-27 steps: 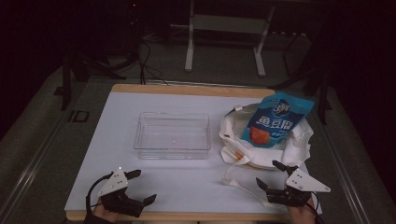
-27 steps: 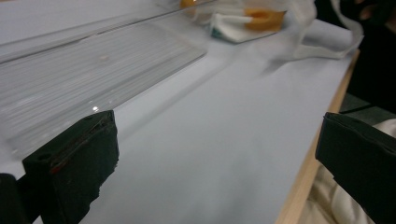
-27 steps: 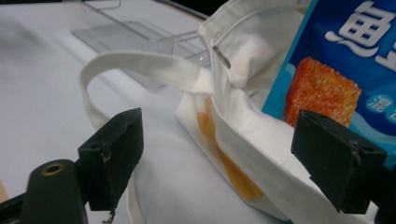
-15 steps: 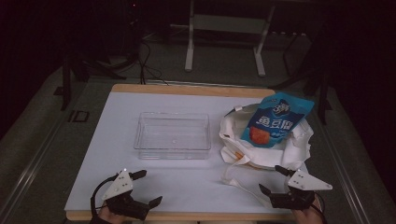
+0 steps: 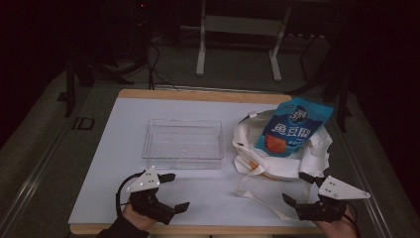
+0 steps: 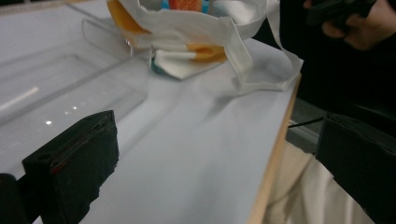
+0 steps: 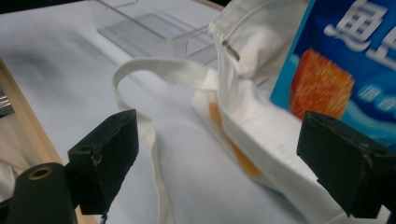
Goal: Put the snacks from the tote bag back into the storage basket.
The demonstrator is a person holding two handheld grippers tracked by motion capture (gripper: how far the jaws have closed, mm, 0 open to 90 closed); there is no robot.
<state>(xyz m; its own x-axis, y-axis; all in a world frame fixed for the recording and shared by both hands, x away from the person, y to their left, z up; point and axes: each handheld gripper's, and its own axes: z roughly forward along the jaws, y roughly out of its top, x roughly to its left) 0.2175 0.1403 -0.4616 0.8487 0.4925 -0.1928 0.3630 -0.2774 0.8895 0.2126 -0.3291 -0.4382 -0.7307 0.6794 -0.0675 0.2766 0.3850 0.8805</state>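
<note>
Both grippers, left [image 5: 174, 192] and right [image 5: 296, 190], have fingers spread, empty; approach the snack packet [image 5: 292, 125] in the cloth bag [image 5: 277, 161] squarely.

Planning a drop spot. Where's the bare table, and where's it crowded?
Free: the white table left of the clear tray, and the near strip between the left gripper and the tote bag's strap. Crowded: the right side, where the tote bag with the blue snack packet lies beside the right gripper.
</note>
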